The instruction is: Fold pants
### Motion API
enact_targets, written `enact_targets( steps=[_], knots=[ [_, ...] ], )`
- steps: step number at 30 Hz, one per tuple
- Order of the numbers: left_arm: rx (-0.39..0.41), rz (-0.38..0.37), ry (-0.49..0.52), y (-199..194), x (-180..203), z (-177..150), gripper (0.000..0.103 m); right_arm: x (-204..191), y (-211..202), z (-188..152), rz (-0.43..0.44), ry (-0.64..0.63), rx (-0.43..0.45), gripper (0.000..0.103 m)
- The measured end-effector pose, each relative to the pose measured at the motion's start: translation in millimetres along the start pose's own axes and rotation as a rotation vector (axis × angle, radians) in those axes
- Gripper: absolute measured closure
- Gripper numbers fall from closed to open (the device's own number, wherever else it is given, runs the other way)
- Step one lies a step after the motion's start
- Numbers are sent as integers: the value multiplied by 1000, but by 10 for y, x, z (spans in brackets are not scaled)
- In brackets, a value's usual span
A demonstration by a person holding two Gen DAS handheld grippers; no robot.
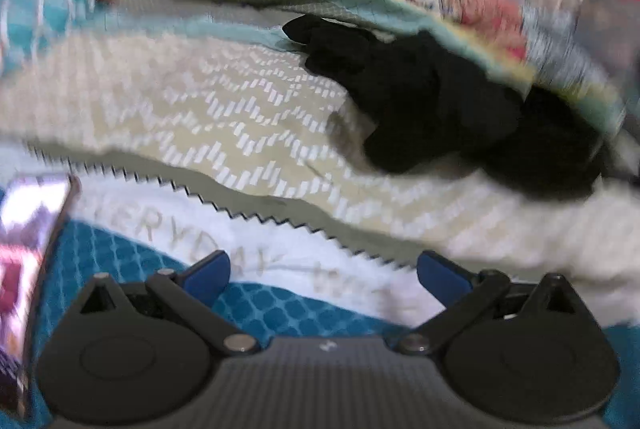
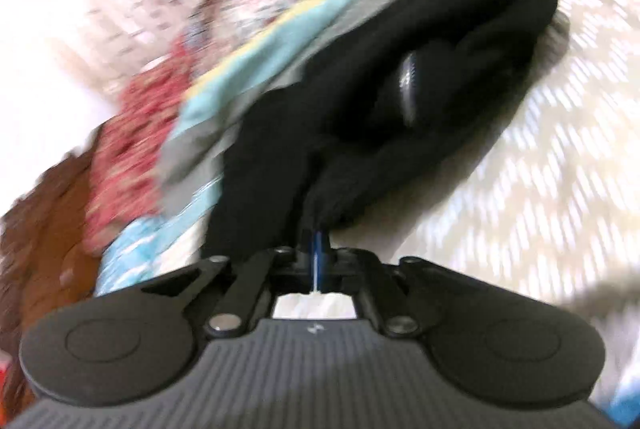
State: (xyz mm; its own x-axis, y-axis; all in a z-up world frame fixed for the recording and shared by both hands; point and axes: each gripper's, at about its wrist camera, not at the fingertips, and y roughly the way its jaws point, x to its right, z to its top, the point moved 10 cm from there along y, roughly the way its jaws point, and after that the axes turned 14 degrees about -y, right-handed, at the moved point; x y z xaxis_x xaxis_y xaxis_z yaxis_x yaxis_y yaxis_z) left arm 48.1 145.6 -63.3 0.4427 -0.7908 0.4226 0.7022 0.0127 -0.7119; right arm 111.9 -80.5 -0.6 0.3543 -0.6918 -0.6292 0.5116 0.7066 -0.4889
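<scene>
the right hand-held gripper [image 2: 318, 229] was pressed together on an edge of the pants [image 2: 420, 81], its blue pads nearly hidden where the black cloth bunched into them. the left hand-held gripper [image 1: 322, 275] stood spread and held nothing, well apart from the garment, over a white cloth with a zigzag edge [image 1: 280, 249].

the pants [image 1: 440, 97] lay in a crumpled heap on the bed, on the cream blanket with the white chevron pattern [image 1: 240, 133], touching the turned-back quilt [image 1: 360, 1] with its pale blue lining and red floral face.

judgement: the step in hand was drawing the pants out of the heap so they could be laid flat. to do this well, the right grip should stay at the edge it held, and the free left tool should take a matching point on the same edge, so the cloth opens between two holds rather than dragging as a rope. pulling toward the open blanket, away from the quilt, would keep the fabric from catching under the quilt's fold.

materials: the pants appeared a soft, matt black knit, limp and deeply creased; which end was held could not be told. a shiny grey patch [image 2: 408, 89] showed in the folds, unidentified. both views were blurred.
</scene>
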Motion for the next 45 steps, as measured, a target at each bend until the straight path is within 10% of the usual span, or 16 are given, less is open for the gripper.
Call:
enact_targets(
  steps=[5,11,18,19,21,32,36,41,45],
  knots=[
    [-144,-230,-240,-115,199,31,0,-758,-549,-417,137,-264,17,100],
    [-210,-218,-114,369,952,46,0,-204,-316,-643,-32,-110,-37,96],
    [-267,-113,-199,1310,1494,132,2,178,-816,-701,-103,-48,13,77],
    [-203,-81,-145,1347,1560,172,11,234,-851,-701,-117,-51,17,72],
    [-194,-53,-88,1357,1614,159,95,335,-903,-696,-138,-51,33,65],
    [-79,-252,-77,-555,724,-14,96,218,-805,-485,-207,-262,75,64],
    [-42,-216,-102,-1220,86,-234,96,6,-707,-290,-210,-399,111,43],
    [-52,-158,-189,-1257,-211,-364,95,-272,-350,-276,-207,-575,83,16],
    [-58,-144,-185,-1114,-144,-363,95,-406,138,-414,-260,-820,-11,14]
  ],
)
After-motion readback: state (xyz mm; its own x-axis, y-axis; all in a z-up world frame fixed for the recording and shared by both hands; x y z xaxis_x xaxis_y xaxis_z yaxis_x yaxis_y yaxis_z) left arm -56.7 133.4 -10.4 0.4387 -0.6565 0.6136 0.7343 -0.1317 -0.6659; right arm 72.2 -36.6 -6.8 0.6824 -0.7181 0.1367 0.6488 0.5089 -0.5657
